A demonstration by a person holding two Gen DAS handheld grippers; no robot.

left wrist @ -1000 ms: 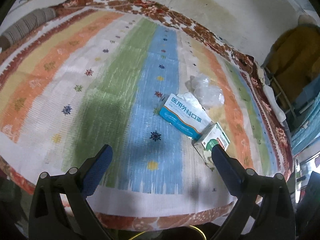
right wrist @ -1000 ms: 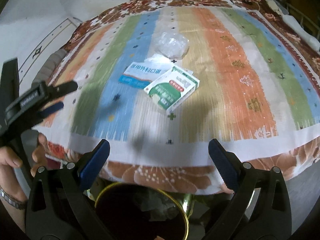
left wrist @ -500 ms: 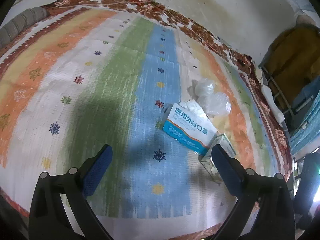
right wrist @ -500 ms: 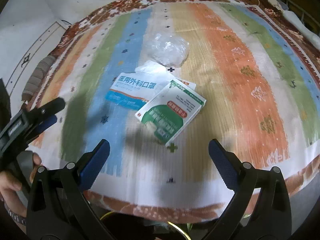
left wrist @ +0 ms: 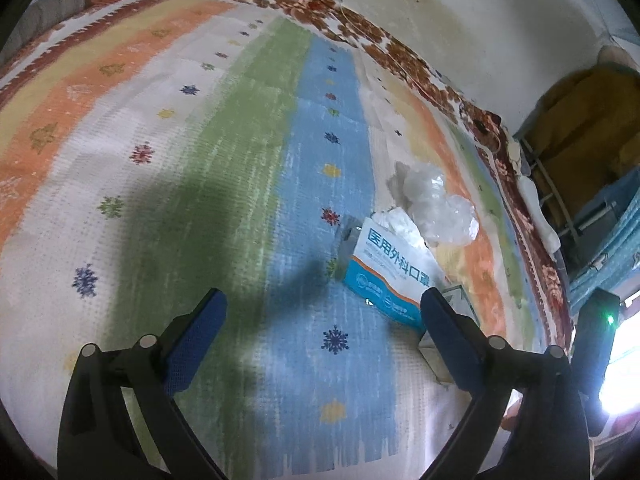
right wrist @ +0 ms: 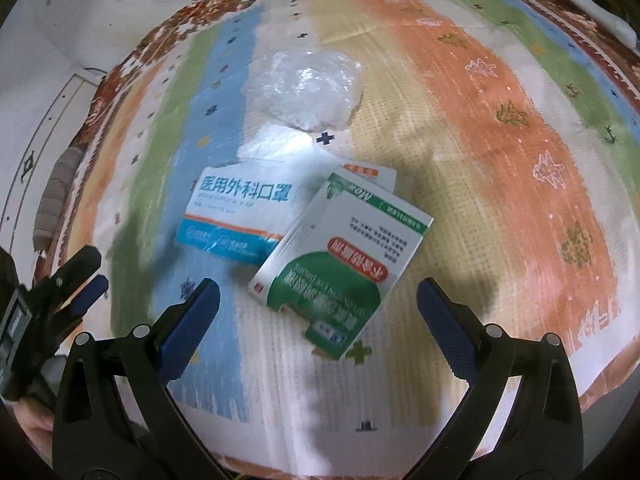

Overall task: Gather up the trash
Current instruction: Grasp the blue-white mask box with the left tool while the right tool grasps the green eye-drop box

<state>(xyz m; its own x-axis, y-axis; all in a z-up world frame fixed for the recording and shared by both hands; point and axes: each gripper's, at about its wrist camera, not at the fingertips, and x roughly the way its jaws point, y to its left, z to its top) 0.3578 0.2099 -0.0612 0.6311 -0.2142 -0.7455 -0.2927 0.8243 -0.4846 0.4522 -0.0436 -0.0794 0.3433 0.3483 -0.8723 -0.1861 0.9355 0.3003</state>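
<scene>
The green-and-white box [right wrist: 340,264] lies on the striped cloth [right wrist: 500,140], dead ahead of the right gripper [right wrist: 318,308], its long axis slanting from near-right up to far-left, one far corner resting on the blue mask packet [right wrist: 240,216]. Beyond sits crumpled clear plastic [right wrist: 308,88]. Right jaws are spread wide, empty, the box's near end between the tips. The left gripper [left wrist: 324,320], also wide and empty, has the pile off to its right, so the right one looks nearer.
</scene>
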